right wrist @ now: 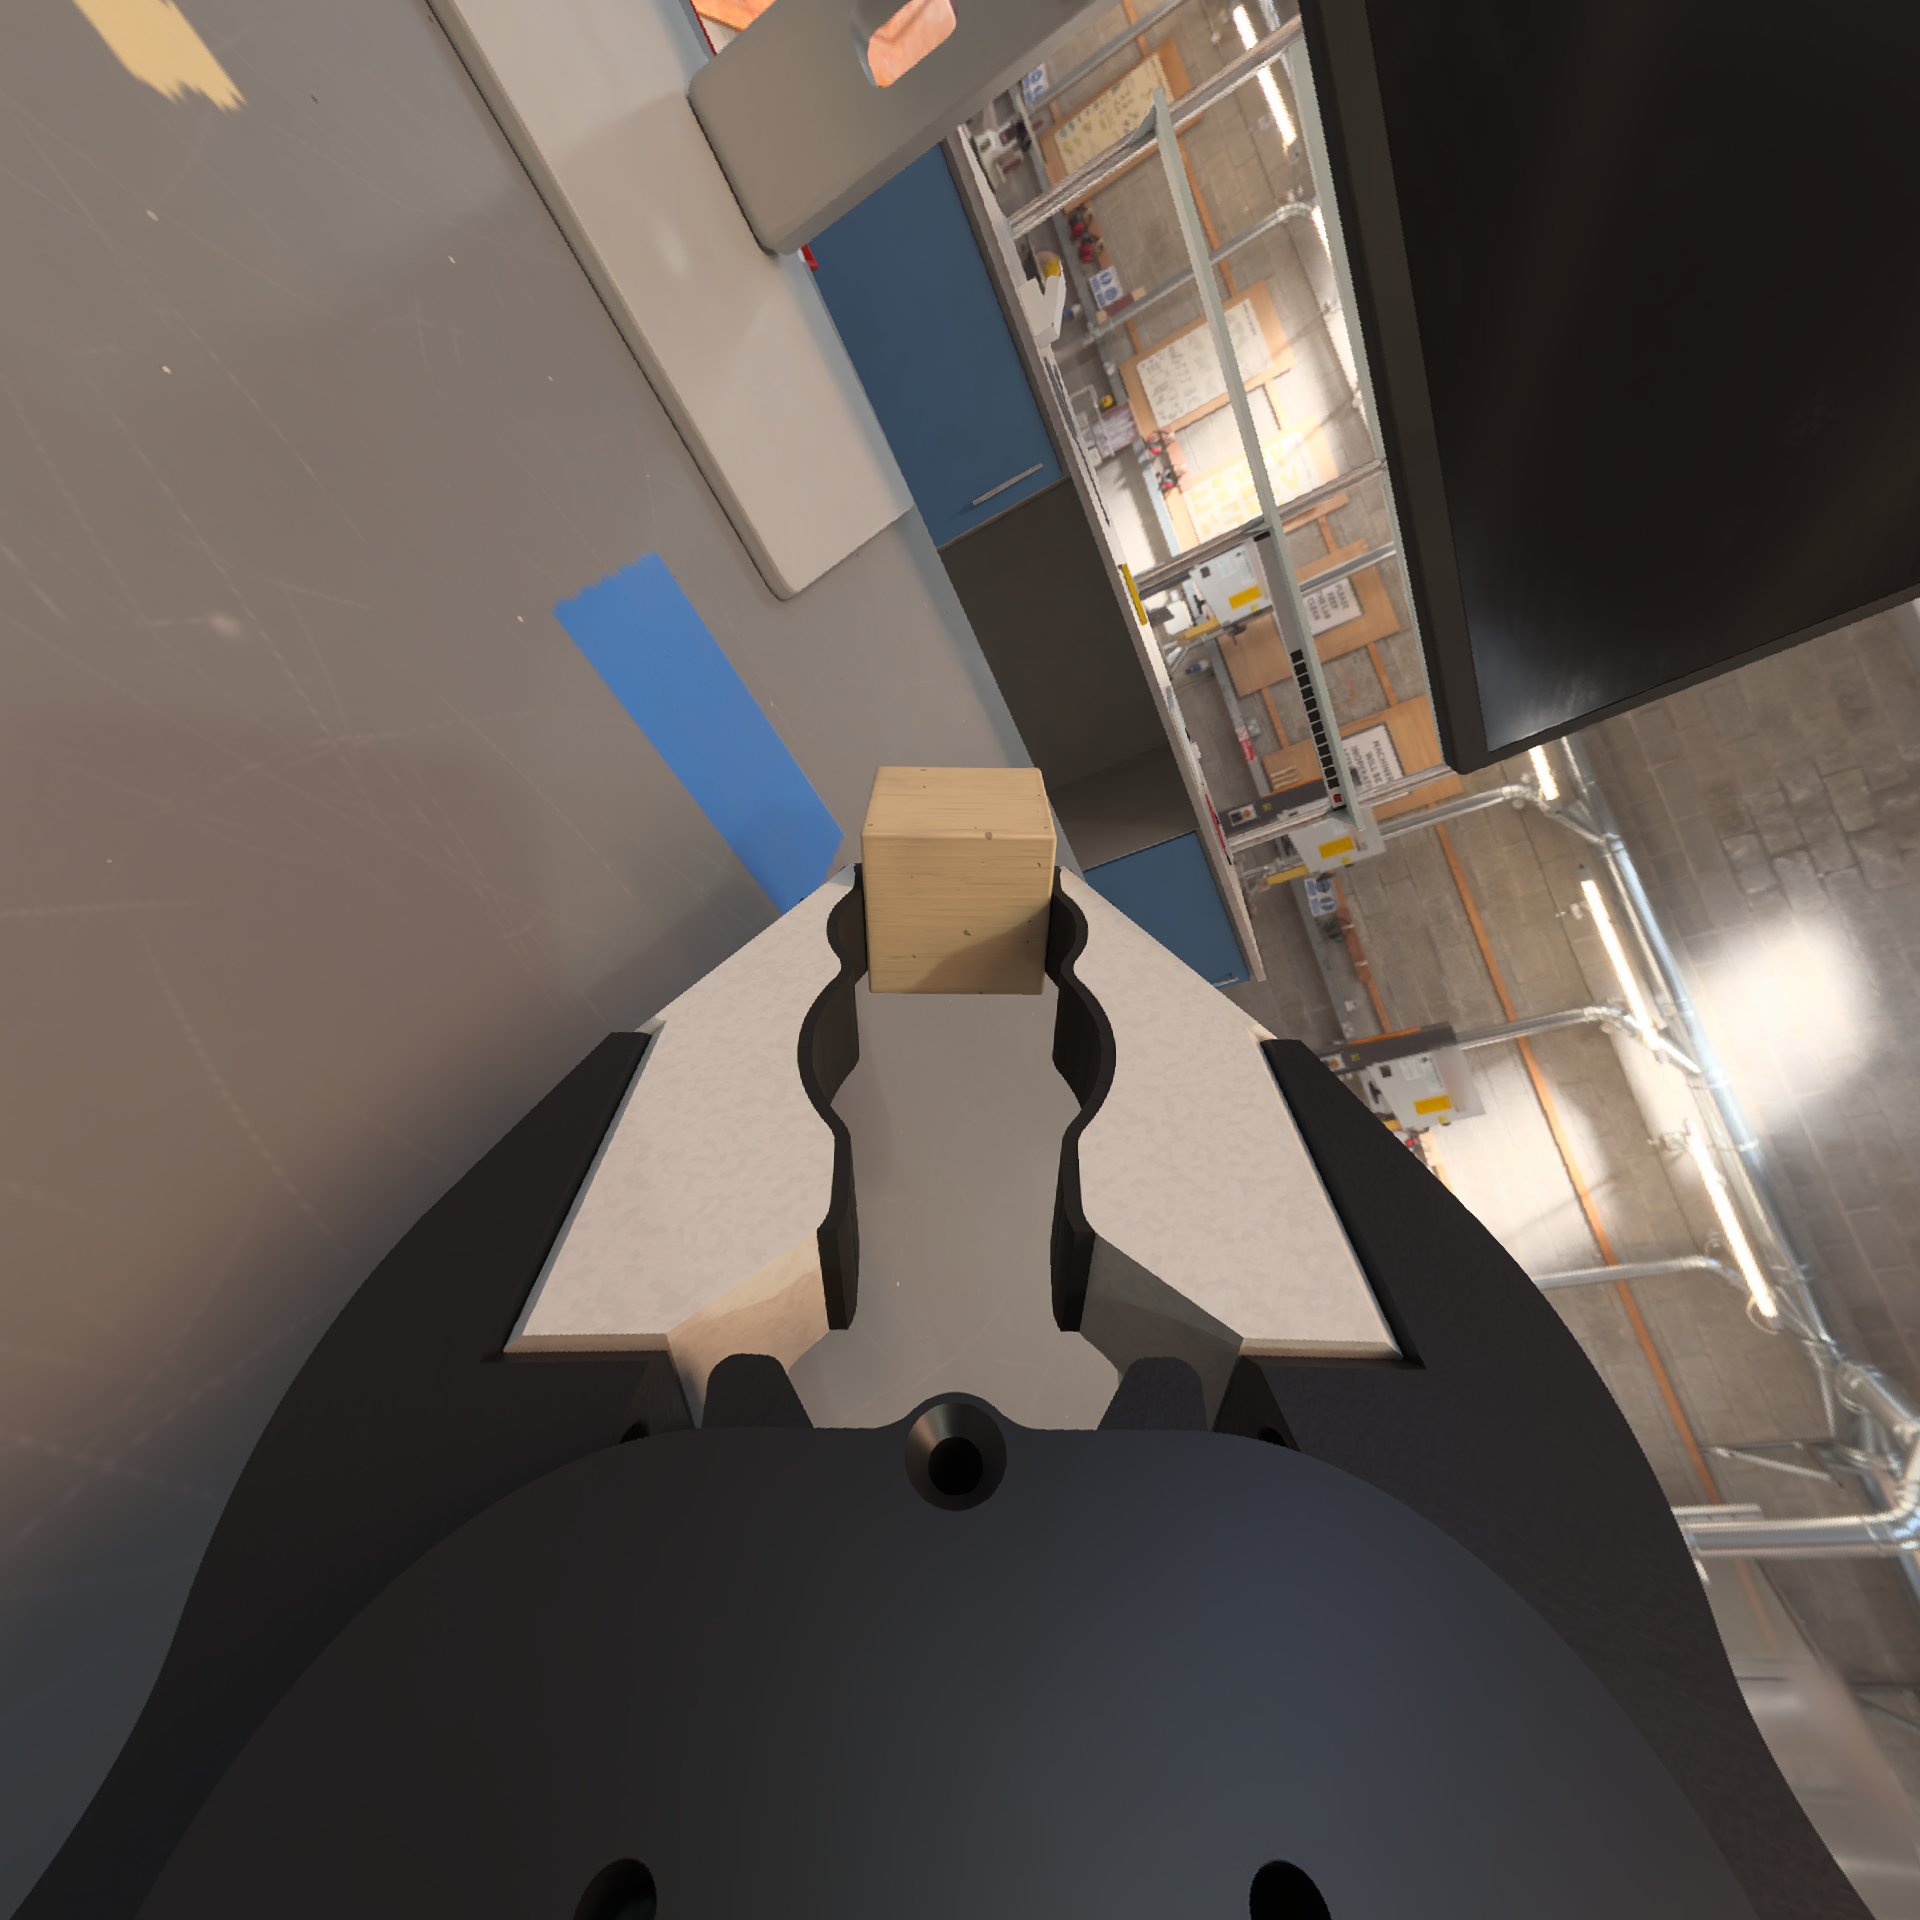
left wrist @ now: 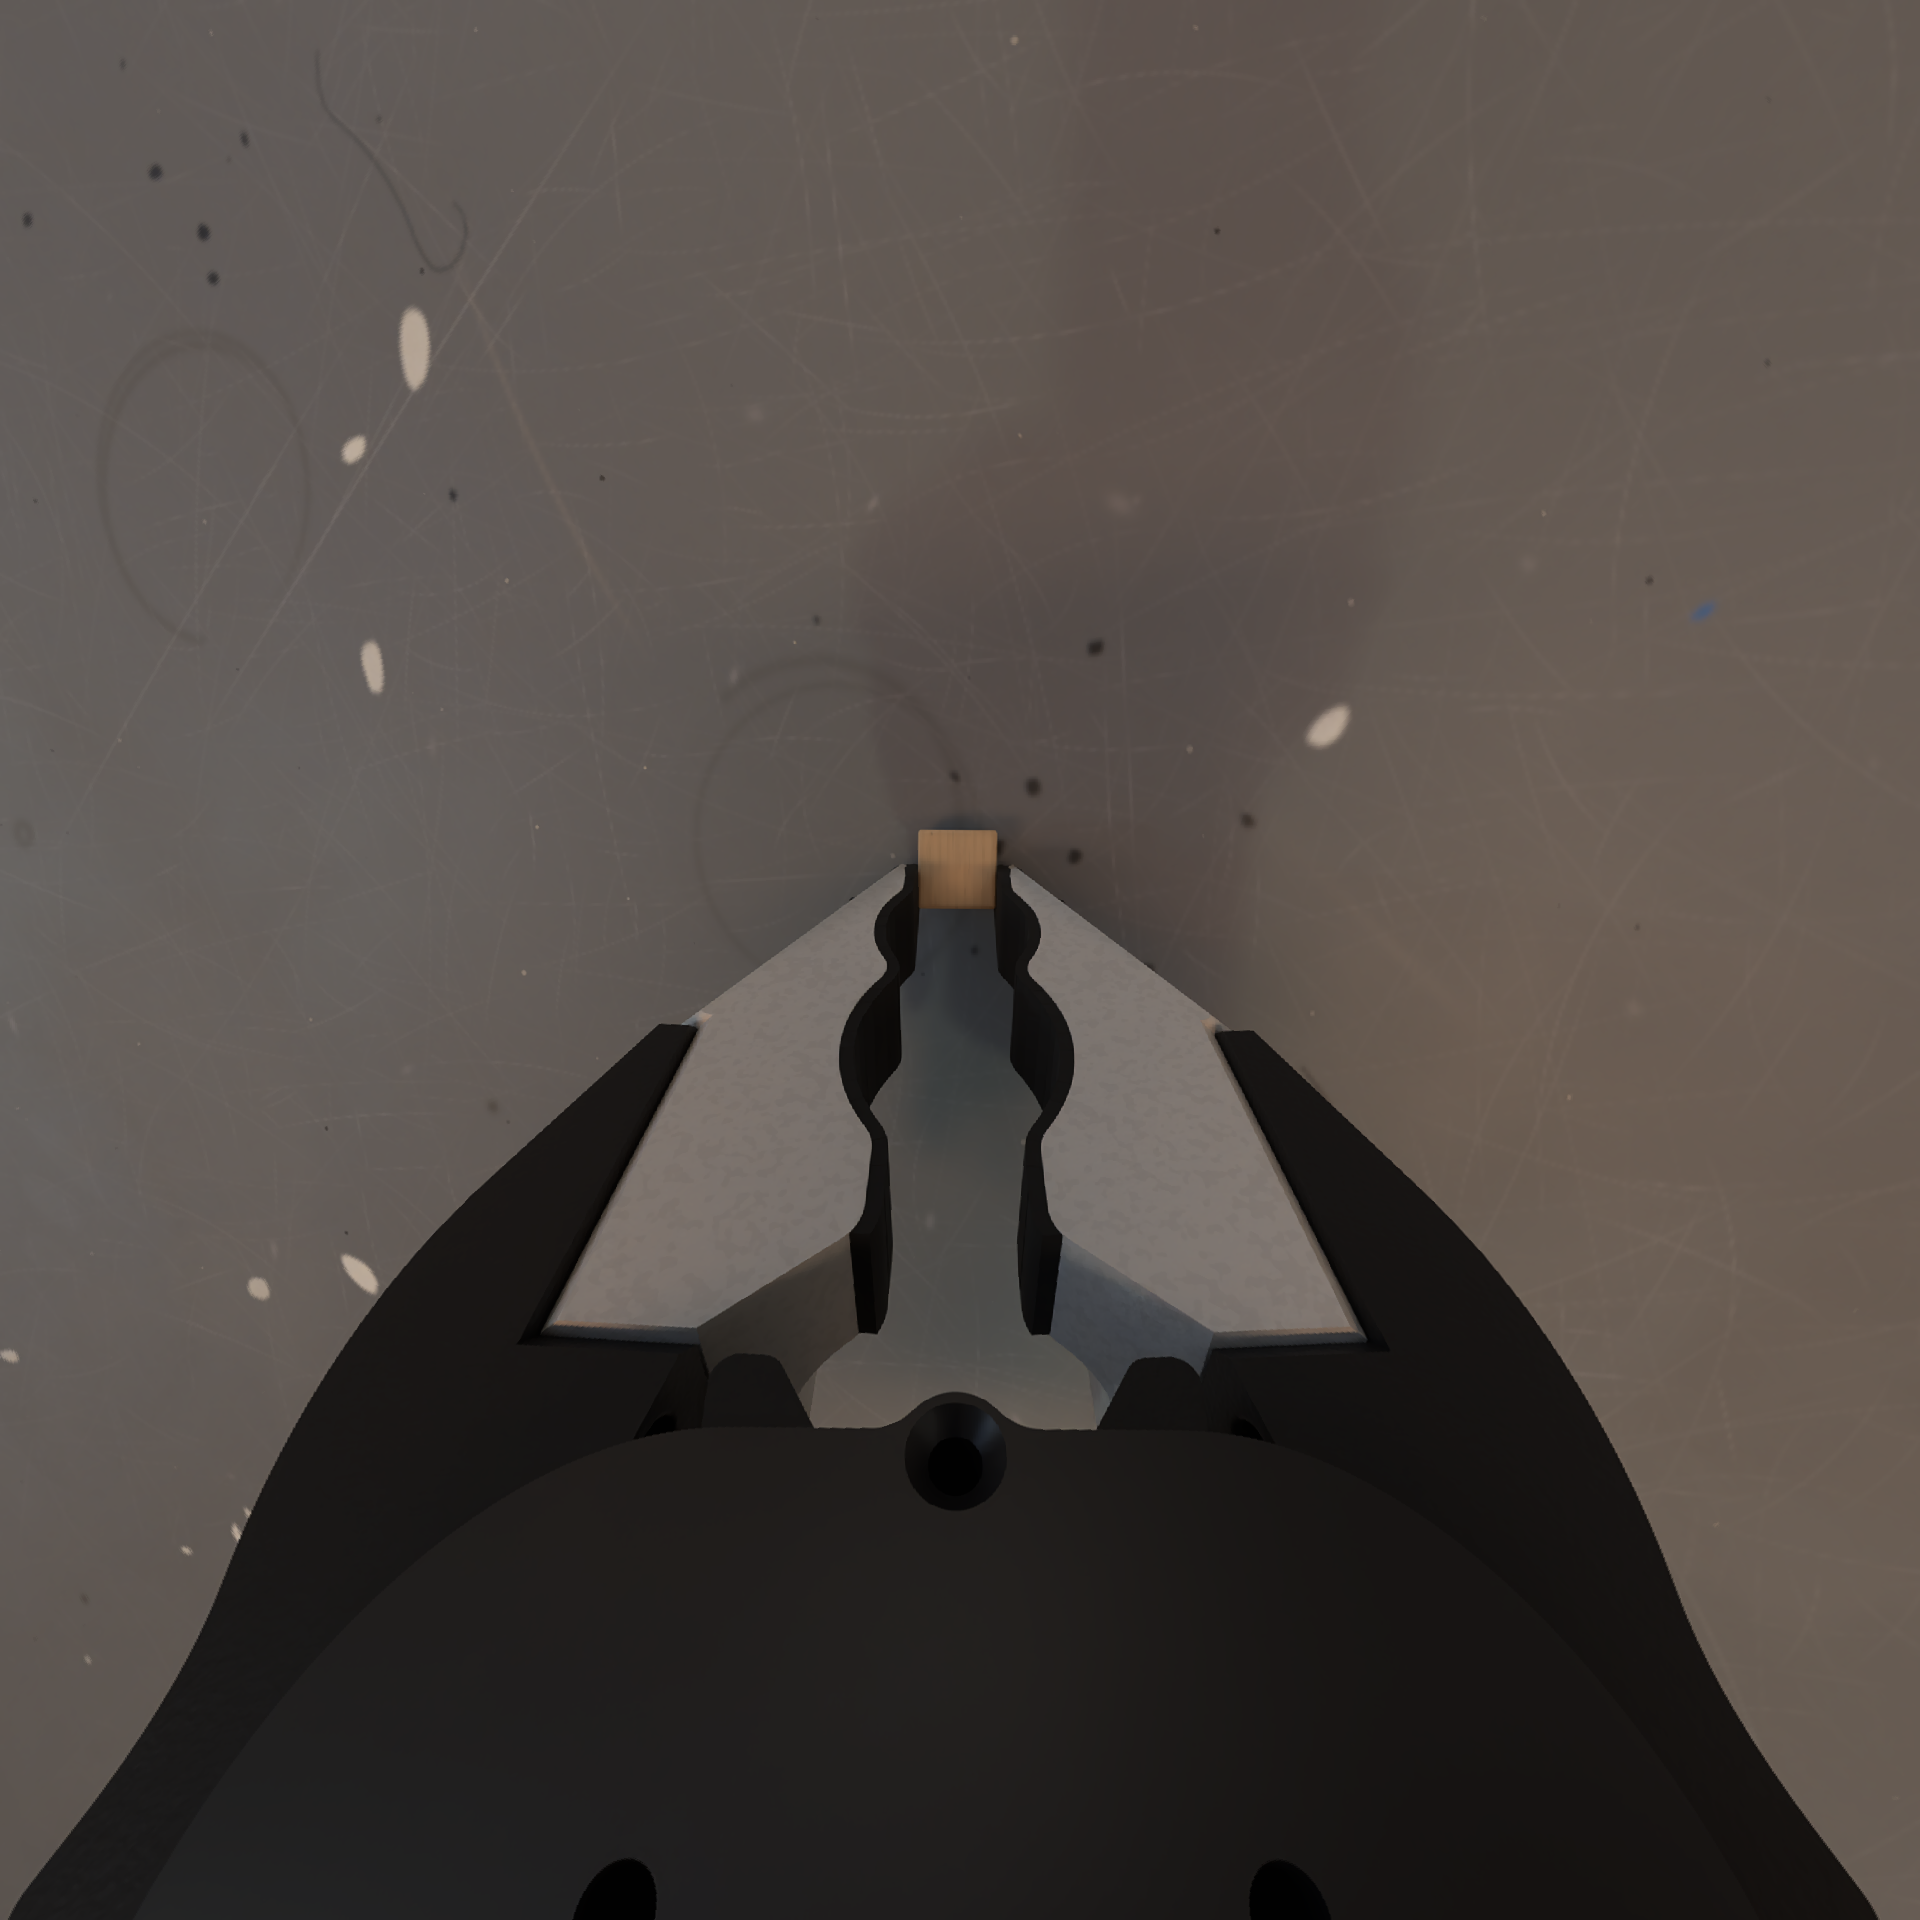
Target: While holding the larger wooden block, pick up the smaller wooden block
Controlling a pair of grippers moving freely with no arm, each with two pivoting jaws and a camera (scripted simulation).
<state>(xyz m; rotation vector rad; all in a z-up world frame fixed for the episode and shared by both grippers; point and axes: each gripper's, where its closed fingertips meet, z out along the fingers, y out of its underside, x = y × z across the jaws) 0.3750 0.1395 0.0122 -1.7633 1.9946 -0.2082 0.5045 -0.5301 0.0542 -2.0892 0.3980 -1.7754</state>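
Observation:
In the left wrist view, the smaller wooden block point(left wrist: 957, 871) sits between the tips of my left gripper point(left wrist: 957, 883), which points straight down at the grey tabletop point(left wrist: 520, 623). The fingers are closed against the block's two sides. Whether the block rests on the table or is just above it I cannot tell. In the right wrist view, my right gripper point(right wrist: 958, 894) is shut on the larger wooden block point(right wrist: 958, 883), a pale cube held at the fingertips above the table, tilted sideways.
In the right wrist view a strip of blue tape point(right wrist: 696, 727) lies on the tabletop point(right wrist: 260, 623). A white cutting board point(right wrist: 748, 343) and a grey tray point(right wrist: 831, 135) lie beyond it near the table edge. A black cabinet point(right wrist: 1610, 364) hangs at the right.

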